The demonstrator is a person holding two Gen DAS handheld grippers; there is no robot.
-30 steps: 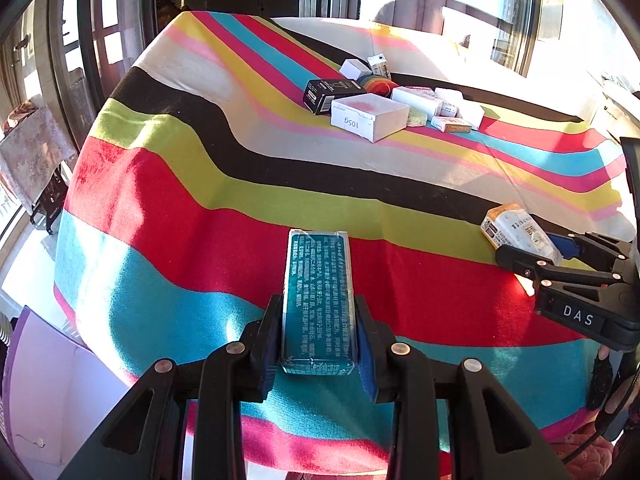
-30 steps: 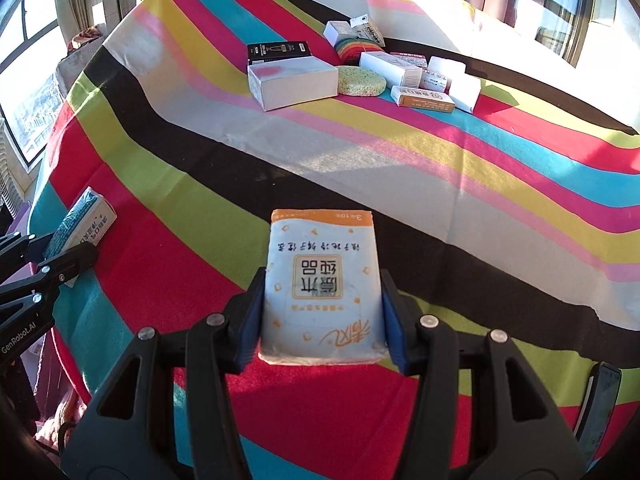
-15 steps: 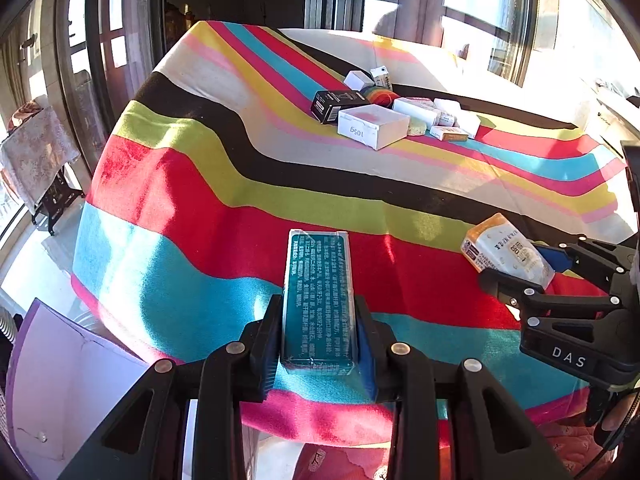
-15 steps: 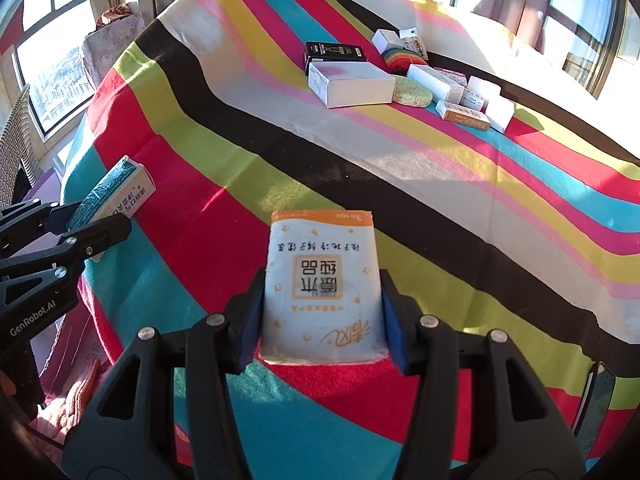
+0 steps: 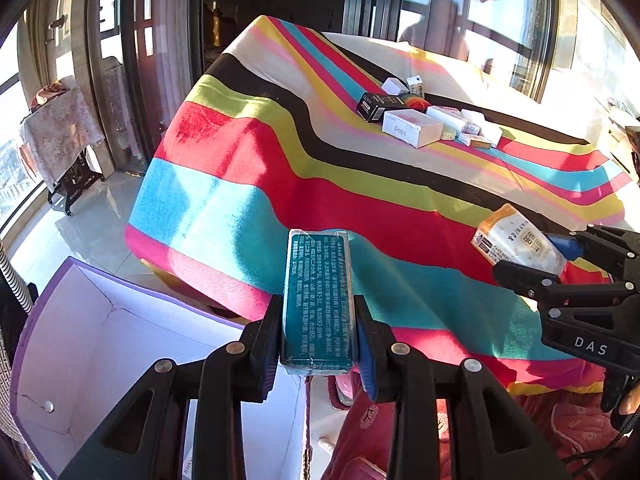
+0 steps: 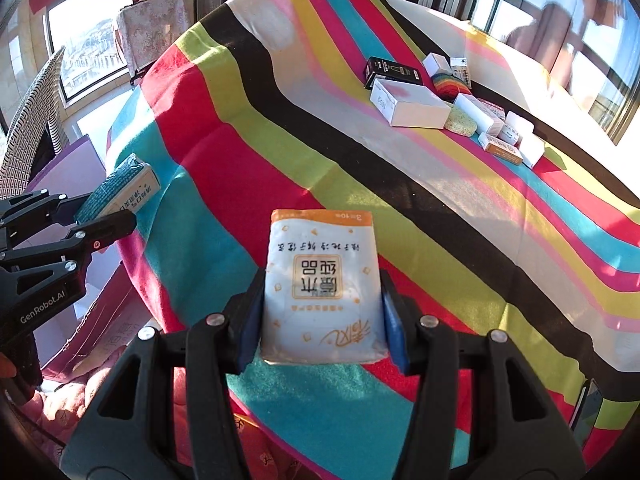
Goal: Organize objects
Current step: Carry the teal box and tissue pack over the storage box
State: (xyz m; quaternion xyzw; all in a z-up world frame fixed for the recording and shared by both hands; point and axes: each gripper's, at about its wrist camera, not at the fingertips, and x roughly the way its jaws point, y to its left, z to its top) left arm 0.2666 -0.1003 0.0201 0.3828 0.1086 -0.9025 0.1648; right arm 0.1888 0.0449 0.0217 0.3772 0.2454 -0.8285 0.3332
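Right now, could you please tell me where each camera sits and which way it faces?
Left wrist: rides the left hand-held gripper, facing over the teal box to the striped tablecloth; the open white box sits lower left.
Right wrist: rides the right hand-held gripper, facing past the tissue pack along the table.
Shared: each sees the other hand-held gripper, and the far cluster of boxes.

Each camera looks forward along its own gripper, close above the near edge of the striped table (image 5: 240,152); both views share the far boxes (image 6: 412,104).
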